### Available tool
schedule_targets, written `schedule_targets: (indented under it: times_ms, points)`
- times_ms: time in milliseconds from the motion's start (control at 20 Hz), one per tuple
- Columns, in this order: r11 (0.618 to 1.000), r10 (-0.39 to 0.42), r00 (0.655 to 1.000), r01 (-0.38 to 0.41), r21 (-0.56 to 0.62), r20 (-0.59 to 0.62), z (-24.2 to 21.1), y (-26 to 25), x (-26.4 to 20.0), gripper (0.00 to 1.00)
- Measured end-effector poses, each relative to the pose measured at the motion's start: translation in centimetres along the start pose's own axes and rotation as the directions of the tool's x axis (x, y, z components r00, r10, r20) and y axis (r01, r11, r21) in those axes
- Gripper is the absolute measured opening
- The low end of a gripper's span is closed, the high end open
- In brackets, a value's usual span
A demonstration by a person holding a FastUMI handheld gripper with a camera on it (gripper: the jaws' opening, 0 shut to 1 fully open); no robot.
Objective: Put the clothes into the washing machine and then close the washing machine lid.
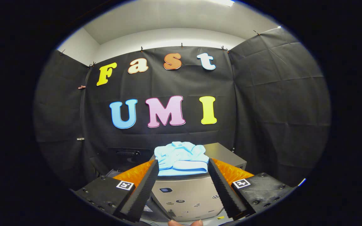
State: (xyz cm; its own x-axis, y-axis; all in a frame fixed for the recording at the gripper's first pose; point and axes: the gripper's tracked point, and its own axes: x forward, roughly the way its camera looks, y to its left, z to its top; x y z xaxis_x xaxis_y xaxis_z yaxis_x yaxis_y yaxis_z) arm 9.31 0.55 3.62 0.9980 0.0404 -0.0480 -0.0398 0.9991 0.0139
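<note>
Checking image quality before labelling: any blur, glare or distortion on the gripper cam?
Gripper view: strong fisheye bend, the booth walls and ceiling curve. Light blue folded garment on the washing machine is sharp and evenly lit; no glare. Gripper open, its fingers either side of the garment, slightly soft. Bright ceiling light above, machine front dimmer.

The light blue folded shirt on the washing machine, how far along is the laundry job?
Nothing looks done yet. The light blue folded shirt lies on top of the grey box-shaped washing machine. In hand: the tongs are open, fingers either side of the shirt, not pressing it. Left: grasp it, load it, close the lid.
</note>
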Motion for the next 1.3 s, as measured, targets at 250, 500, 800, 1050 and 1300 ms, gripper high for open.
schedule_targets:
  times_ms: [250,500,800,1050,1300]
  points:
    - [0.998,-0.034,0.998,0.031,-0.058,-0.057,1.8,-0.7,5.4,0.98]
    - [0.996,-0.036,0.986,0.023,-0.082,-0.163,1.0,-0.5,12.3,0.98]
    - [0.998,-0.036,0.933,0.016,-0.058,-0.359,-3.2,0.1,21.1,0.98]
    - [0.994,-0.049,0.870,-0.003,-0.105,-0.490,-8.1,1.3,25.9,0.99]
    - [0.988,-0.090,0.793,-0.007,-0.156,-0.602,-13.1,1.3,29.3,0.98]
